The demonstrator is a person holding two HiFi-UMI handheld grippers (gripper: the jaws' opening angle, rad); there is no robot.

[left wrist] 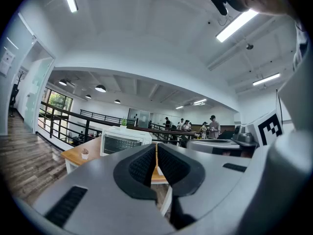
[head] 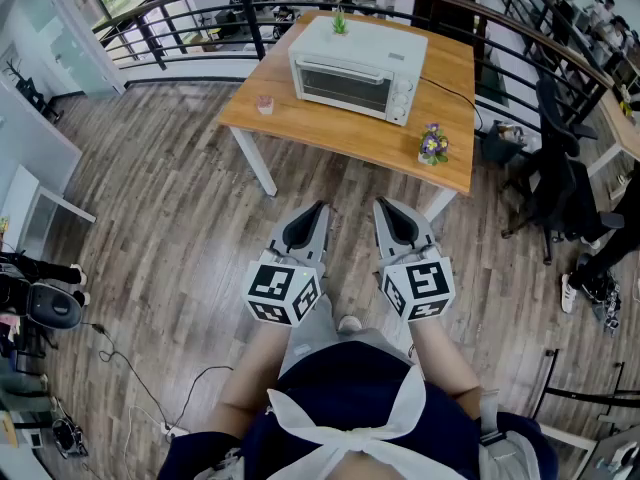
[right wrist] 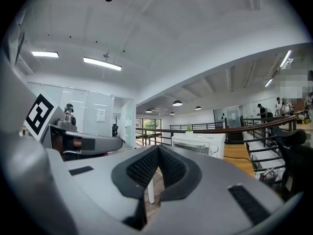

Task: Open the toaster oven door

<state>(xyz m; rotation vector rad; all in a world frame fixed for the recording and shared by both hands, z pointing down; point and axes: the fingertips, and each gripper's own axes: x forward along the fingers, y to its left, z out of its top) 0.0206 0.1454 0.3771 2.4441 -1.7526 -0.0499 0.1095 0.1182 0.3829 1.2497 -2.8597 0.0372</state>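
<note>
White toaster oven (head: 355,68): door closed, standing at the far side of the wooden table (head: 300,120), a small green plant (head: 340,22) on its top. Left gripper (head: 318,208) and right gripper (head: 383,206): side by side over the floor, well short of the table, jaws together, nothing between them.

We find no legible text, brand or number in any view. The toaster oven (head: 357,68) shows no print we can read. A white notice (right wrist: 100,114) on a glass wall (right wrist: 83,104) is too small to read. The marker cubes (head: 283,292) bear only black-and-white square patterns.
</note>
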